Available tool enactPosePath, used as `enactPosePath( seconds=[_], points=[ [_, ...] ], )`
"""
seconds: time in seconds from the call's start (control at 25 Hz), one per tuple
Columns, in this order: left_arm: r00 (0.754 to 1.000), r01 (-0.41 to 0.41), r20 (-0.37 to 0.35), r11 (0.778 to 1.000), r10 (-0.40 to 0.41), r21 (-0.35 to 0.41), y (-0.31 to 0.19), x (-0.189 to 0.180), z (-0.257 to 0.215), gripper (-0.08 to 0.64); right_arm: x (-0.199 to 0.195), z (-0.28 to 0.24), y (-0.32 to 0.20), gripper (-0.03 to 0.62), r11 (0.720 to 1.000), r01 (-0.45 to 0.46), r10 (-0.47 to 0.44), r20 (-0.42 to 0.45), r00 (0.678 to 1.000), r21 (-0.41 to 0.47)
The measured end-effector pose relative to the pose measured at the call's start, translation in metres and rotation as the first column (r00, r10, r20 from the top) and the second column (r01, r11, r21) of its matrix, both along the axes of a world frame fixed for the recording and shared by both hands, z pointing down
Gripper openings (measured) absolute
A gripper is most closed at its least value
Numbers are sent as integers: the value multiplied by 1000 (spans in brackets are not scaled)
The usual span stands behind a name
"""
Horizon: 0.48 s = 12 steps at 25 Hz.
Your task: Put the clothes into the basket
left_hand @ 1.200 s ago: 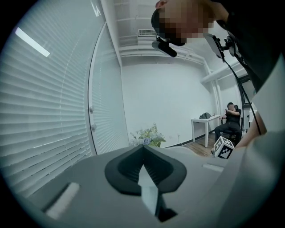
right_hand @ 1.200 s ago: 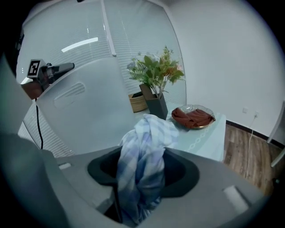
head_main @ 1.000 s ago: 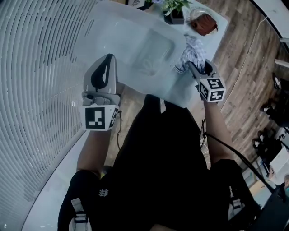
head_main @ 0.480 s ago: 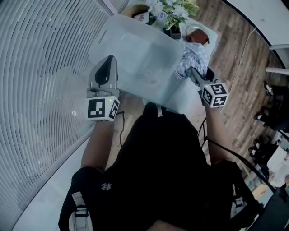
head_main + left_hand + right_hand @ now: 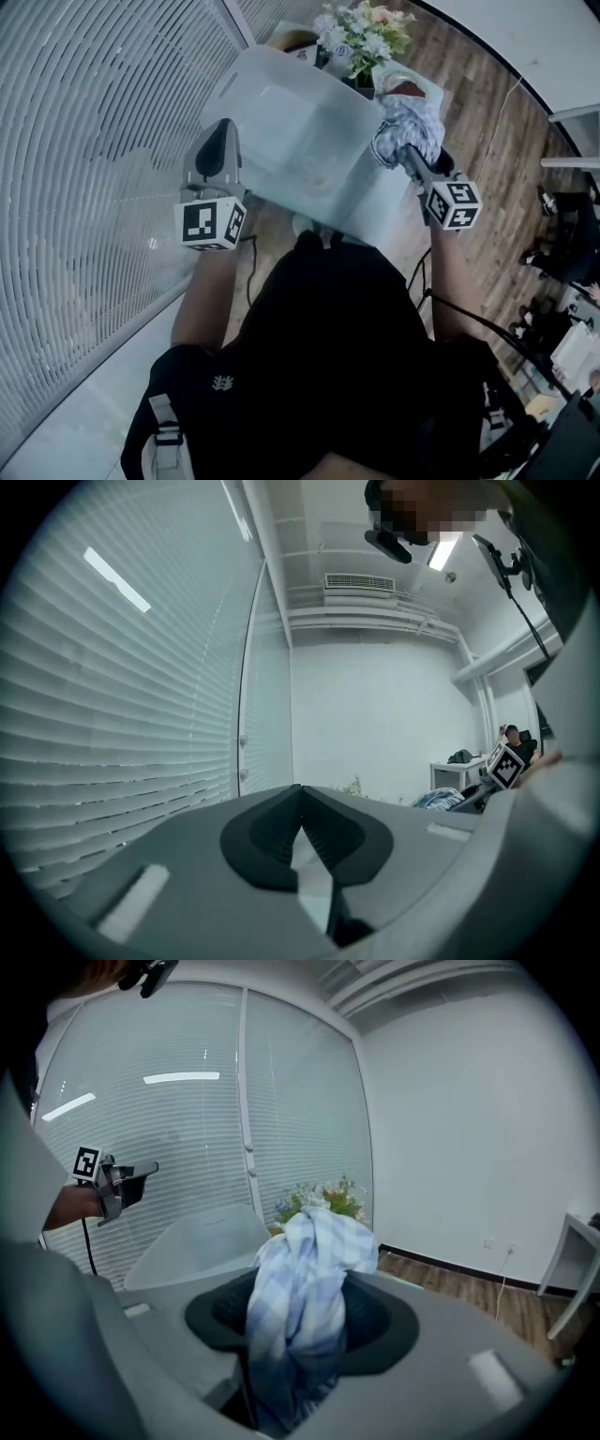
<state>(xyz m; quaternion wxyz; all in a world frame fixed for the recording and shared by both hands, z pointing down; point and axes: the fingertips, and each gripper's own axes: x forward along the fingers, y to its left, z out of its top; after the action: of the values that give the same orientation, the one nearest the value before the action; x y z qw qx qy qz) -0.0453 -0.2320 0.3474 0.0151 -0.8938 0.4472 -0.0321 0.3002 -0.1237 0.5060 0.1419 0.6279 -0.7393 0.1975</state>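
My right gripper (image 5: 298, 1309) clamped on checked cloth (image 5: 305, 1260); bundle at 1 o'clock, at right edge of basket (image 5: 281, 112). My left gripper (image 5: 300, 799) at 10 o'clock, jaws together, empty.

— What do we have along our left side?
— Slatted blinds (image 5: 94, 141) over tall glass panes (a pale upright frame splits them).
— And underfoot?
— We see a wood-plank floor (image 5: 487, 141), brown going grey.
— The far end?
— A plain white wall (image 5: 375, 705) with an air vent (image 5: 358, 581) high up, a lit ceiling strip light (image 5: 442, 553), and a small white table (image 5: 450, 766) against it.
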Motion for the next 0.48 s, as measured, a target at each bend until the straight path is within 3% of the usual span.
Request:
enactPosePath(
  seconds=[0.48],
  points=[
    [998, -40, -38, 999, 41, 33, 2, 11, -24, 8, 8, -36, 4, 227, 998, -29, 30, -14, 999, 59]
  ],
)
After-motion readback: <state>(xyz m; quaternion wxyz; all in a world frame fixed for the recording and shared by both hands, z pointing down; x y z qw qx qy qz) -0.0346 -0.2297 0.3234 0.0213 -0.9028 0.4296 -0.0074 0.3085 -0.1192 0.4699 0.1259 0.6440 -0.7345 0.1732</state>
